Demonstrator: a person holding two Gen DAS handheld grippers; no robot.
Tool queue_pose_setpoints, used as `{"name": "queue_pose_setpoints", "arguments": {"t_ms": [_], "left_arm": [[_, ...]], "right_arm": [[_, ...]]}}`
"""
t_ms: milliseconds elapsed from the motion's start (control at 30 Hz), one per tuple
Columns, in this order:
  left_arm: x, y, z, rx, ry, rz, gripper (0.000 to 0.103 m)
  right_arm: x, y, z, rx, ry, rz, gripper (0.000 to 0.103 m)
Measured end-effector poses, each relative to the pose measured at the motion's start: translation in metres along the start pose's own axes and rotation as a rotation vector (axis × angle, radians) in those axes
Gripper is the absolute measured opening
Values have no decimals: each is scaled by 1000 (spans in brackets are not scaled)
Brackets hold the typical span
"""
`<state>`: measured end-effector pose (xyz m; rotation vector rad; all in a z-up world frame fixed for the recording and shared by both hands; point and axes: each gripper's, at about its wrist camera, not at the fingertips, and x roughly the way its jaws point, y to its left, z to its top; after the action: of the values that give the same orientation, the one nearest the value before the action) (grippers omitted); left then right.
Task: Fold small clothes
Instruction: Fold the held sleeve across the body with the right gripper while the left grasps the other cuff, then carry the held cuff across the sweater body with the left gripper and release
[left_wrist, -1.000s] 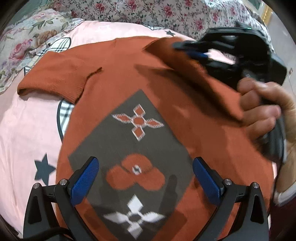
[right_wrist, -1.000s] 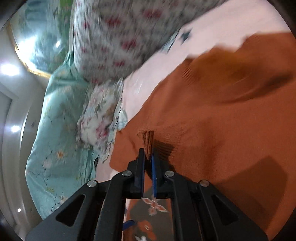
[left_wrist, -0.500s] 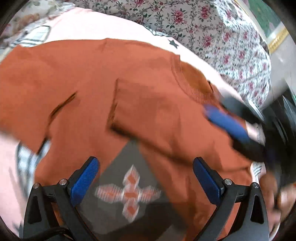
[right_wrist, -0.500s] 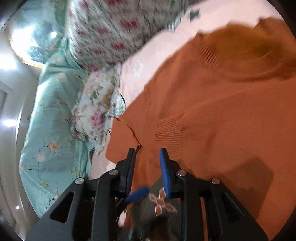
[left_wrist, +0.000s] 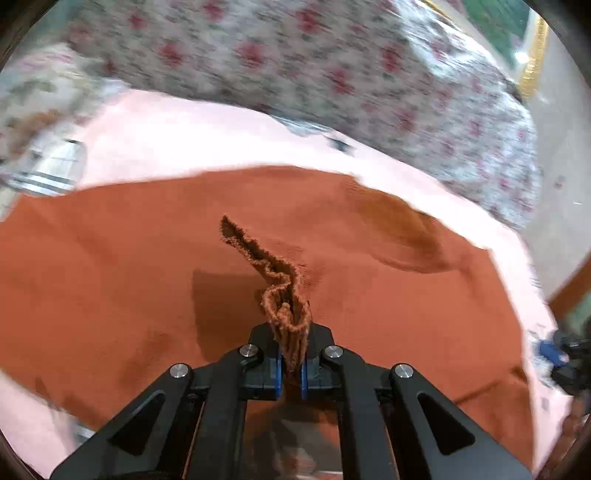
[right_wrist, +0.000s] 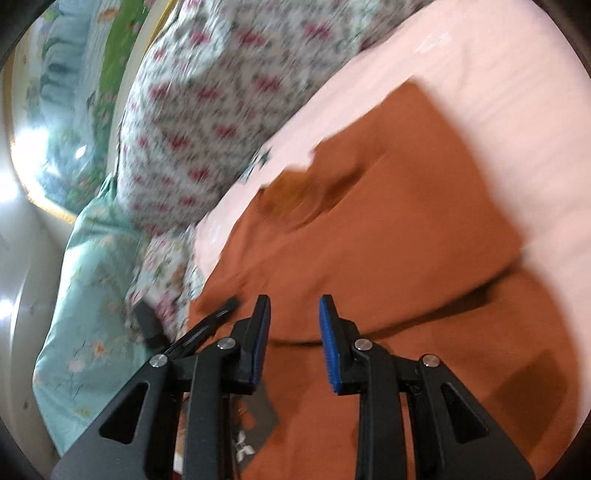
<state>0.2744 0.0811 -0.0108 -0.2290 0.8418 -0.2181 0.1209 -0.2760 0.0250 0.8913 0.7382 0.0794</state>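
Sweater: a rust-orange knitted sweater (left_wrist: 147, 288) lies spread on a bed covered by a pink sheet (left_wrist: 177, 144); it fills the middle of both views.

Sweater, folded part: in the right wrist view one panel (right_wrist: 424, 192) is laid over the body of the sweater, with a straight edge towards the pink sheet and a shadowed crease below it.

Sweater, pattern: a dark grey patch with a white cross figure (right_wrist: 243, 448) shows low in the right wrist view, partly hidden behind the right gripper's left finger.

Left gripper: the left gripper (left_wrist: 291, 373) is closed tight on a bunched ridge of the sweater's fabric (left_wrist: 284, 314); the blue pads press on it from both sides, and the pinched fabric stands up from between the tips and runs away as a raised, ruffled edge.

Left gripper, position: over the middle of the sweater, its shadow falling on the knit just left of the pinched fold.

Right gripper: the right gripper (right_wrist: 293, 339) is partly open, with a clear gap between its blue pads and nothing between them.

Right gripper, position: above the sweater, near the lower edge of the folded panel; whether the tips touch the knit cannot be told.

Surroundings: a floral quilt (left_wrist: 332, 74) lies beyond the pink sheet, and a pale green floral cloth (right_wrist: 88, 295) lies at the left of the right wrist view.

Sharpness: both views are blurred away from the grippers.
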Motion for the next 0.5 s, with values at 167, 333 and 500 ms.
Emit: {"name": "queue_pose_setpoints", "arguments": {"t_ms": [167,333,500], "left_arm": [[3,12,-1,-15,14,5,4],[-2,12,-4,-18,16,17,4],[3,12,-15,0,42,25,4]], "right_arm": [[-11,-21,28,-11,-80,-169,55],[23,-38,60,-39,-6,-284,61],[63,-51,74,-112,71,-374,59]]}}
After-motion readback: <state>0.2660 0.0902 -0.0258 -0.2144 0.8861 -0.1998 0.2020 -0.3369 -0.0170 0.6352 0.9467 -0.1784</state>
